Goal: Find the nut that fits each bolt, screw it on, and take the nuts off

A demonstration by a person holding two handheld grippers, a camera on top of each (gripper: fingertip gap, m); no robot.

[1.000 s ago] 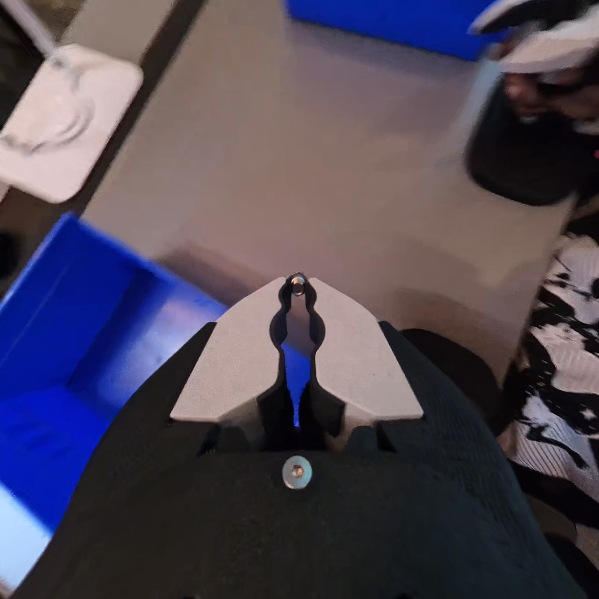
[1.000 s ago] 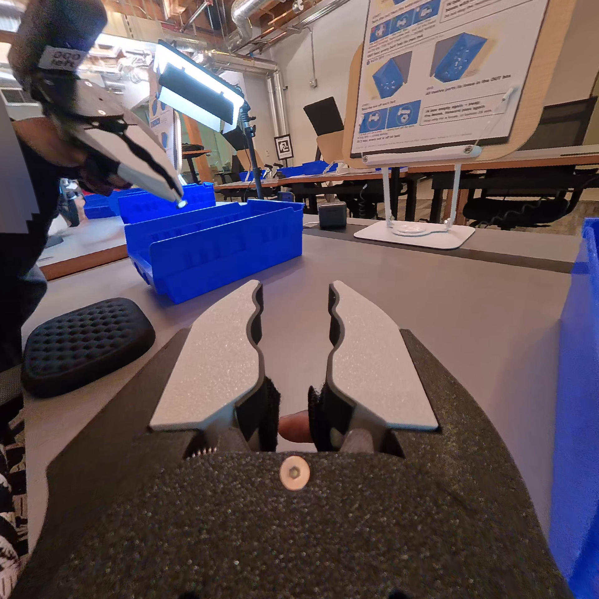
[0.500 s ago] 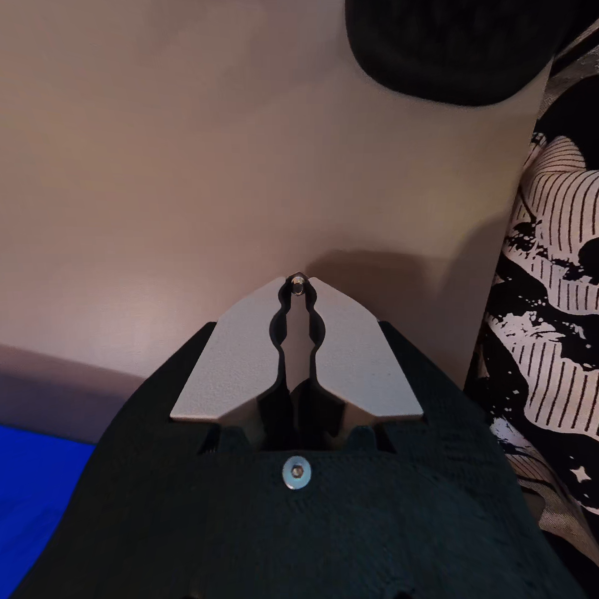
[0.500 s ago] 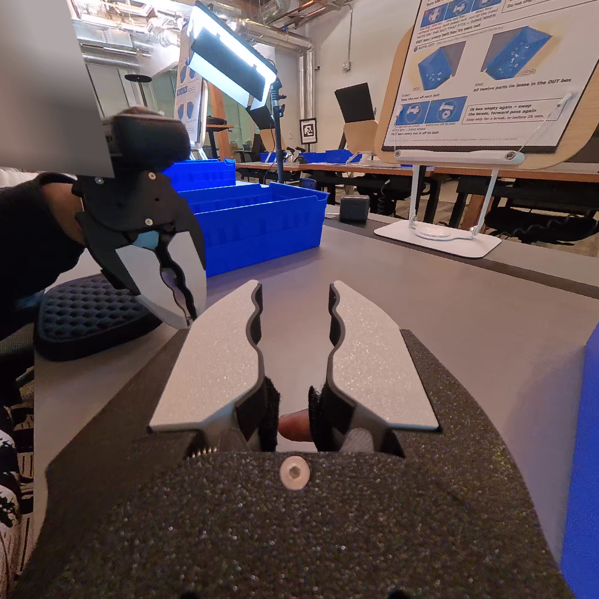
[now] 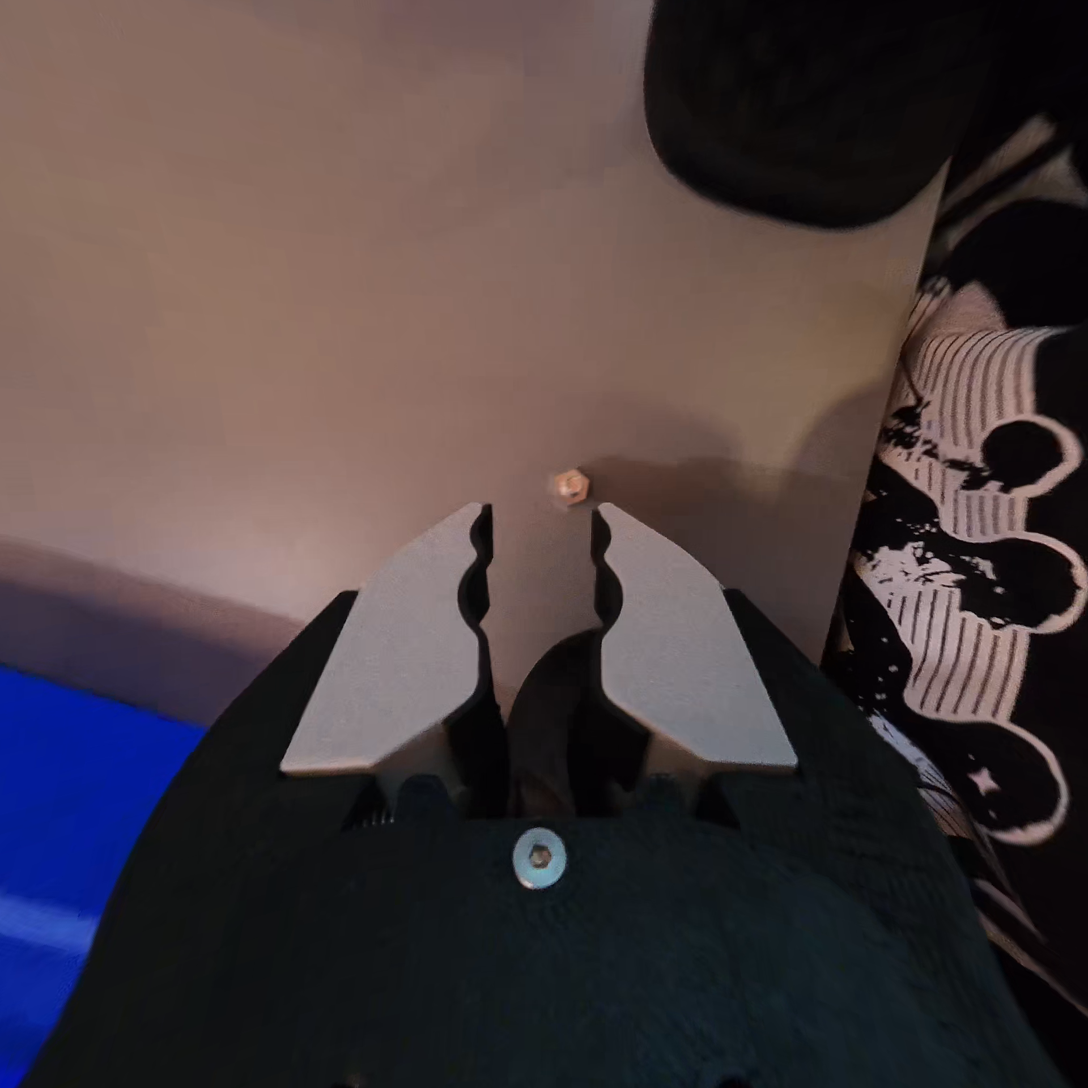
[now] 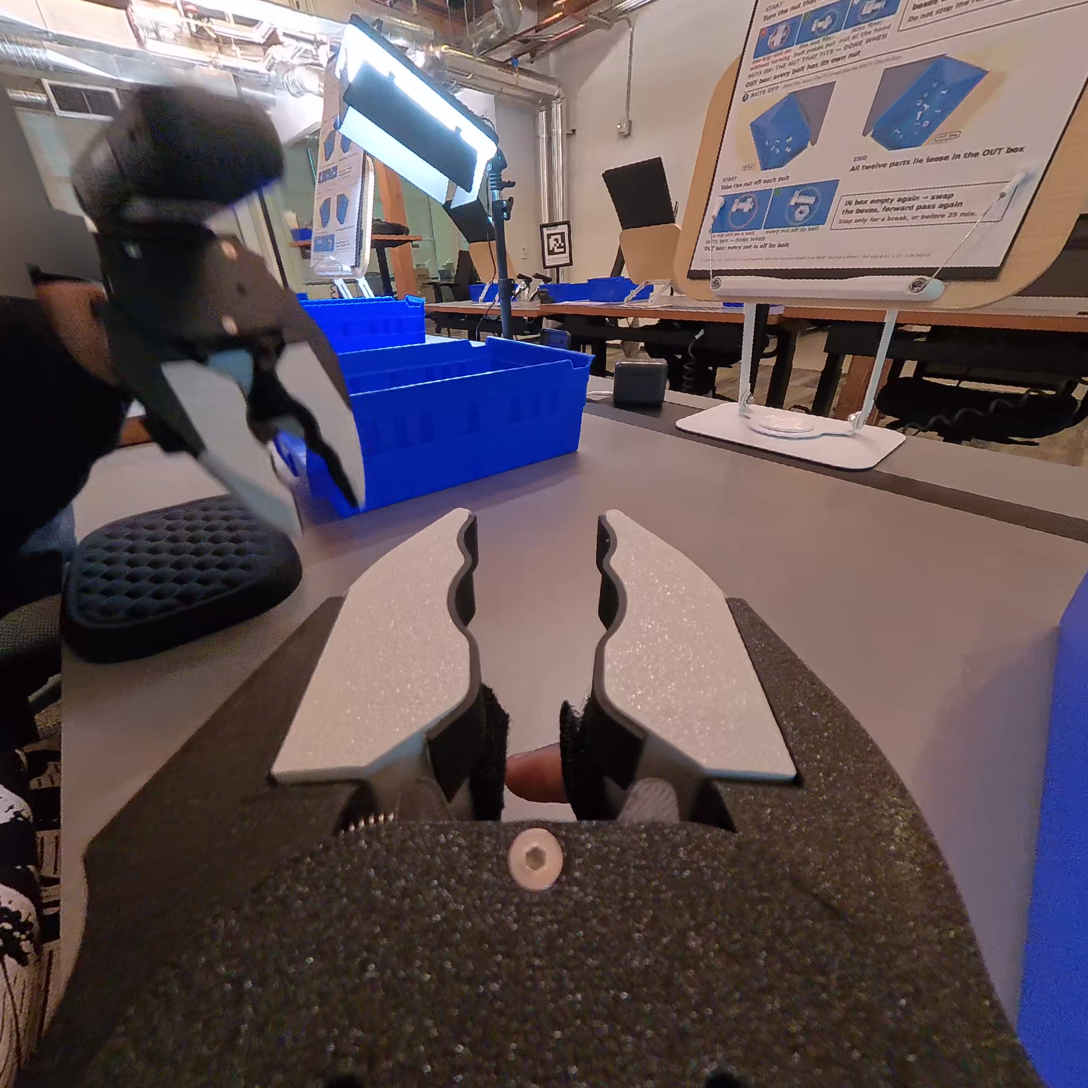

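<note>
Grey tabletop (image 5: 294, 294) fills left wrist view, blue bin (image 5: 70, 795) at 8 o'clock, black pad (image 5: 824, 118) at 1 o'clock. Left gripper (image 5: 541, 509) fingers parted, holding nothing. Small hex nut (image 5: 570, 486) just past fingertips at 12 o'clock, slightly right of centre, apart from both; flat face toward camera. Right gripper (image 6: 536, 521) also parted, empty, aimed elsewhere; left clearly nearer nut.

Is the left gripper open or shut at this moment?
Open. The left gripper has its two grey fingers clearly apart, with bare grey table showing between them; the small metal hex nut lies just beyond the tips, ungripped.
</note>
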